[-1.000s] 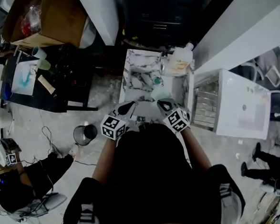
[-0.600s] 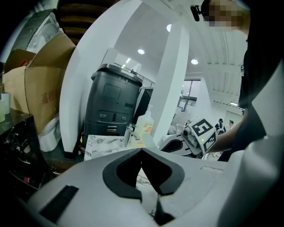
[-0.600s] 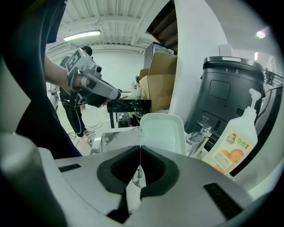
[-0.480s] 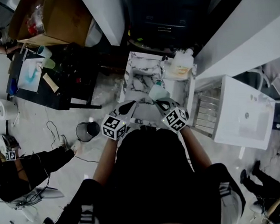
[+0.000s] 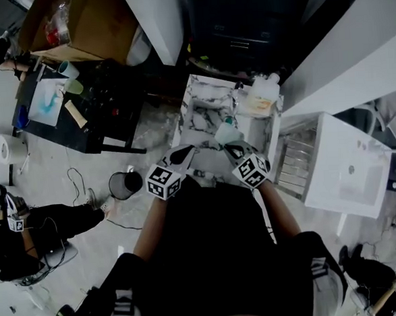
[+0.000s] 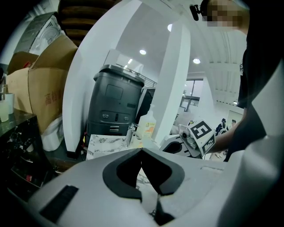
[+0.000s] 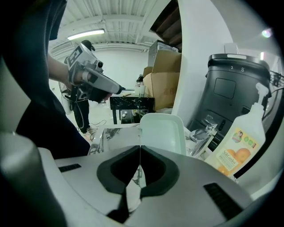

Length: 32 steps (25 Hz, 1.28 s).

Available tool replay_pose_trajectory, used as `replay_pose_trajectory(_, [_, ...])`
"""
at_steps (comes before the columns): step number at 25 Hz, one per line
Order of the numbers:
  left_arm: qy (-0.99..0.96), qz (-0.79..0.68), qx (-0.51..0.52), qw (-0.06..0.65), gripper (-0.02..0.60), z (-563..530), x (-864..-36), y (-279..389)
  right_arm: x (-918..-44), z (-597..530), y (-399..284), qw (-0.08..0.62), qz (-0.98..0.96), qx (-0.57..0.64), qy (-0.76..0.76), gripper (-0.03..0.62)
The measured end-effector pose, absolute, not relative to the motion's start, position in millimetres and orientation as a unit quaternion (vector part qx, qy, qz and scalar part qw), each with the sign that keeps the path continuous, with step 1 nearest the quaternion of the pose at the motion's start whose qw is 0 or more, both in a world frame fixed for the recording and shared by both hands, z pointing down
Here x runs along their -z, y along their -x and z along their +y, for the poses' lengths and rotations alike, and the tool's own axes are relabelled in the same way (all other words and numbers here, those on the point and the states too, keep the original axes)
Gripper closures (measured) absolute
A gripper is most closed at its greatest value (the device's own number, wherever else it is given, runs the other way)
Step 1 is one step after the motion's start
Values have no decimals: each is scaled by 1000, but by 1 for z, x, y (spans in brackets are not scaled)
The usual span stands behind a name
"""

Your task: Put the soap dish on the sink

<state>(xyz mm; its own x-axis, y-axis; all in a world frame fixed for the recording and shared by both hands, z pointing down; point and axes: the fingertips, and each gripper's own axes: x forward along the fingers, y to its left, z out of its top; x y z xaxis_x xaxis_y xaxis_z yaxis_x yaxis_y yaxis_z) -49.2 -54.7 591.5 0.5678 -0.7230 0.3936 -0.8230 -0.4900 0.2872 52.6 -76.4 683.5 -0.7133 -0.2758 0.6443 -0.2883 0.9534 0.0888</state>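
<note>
1. Pinching the pale green soap dish by its thin rim, the right gripper has its jaws shut almost flat on that edge; the contact shows only as a sliver, so the hold looks likely but not certain
2. The dish rides at 12 o'clock of those jaws, above the marble-patterned sink, with the faucet at 2 o'clock and a soap bottle at 3 o'clock
3. The left gripper waits at 9 o'clock of the right, its jaws together on nothing
4. The dish looks like light, stiff, smooth plastic, so it may swivel or slip in a corner pinch; a hold at mid-rim, with the wall between the pads, should be steadier, and it wants setting down flat on the stone
</note>
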Motion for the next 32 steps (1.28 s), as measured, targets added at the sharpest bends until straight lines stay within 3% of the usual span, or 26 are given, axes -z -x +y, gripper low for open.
replay_pose_trajectory(17, [-894,-361,-123,236,581,-97,-608,137,-688,-95,27,364,-902,-55,-227,594])
replay_pose_trajectory(32, [-919,-295,-131,229,581,-132,-608,153,-695,-123,57,394,-882,-38,-256,594])
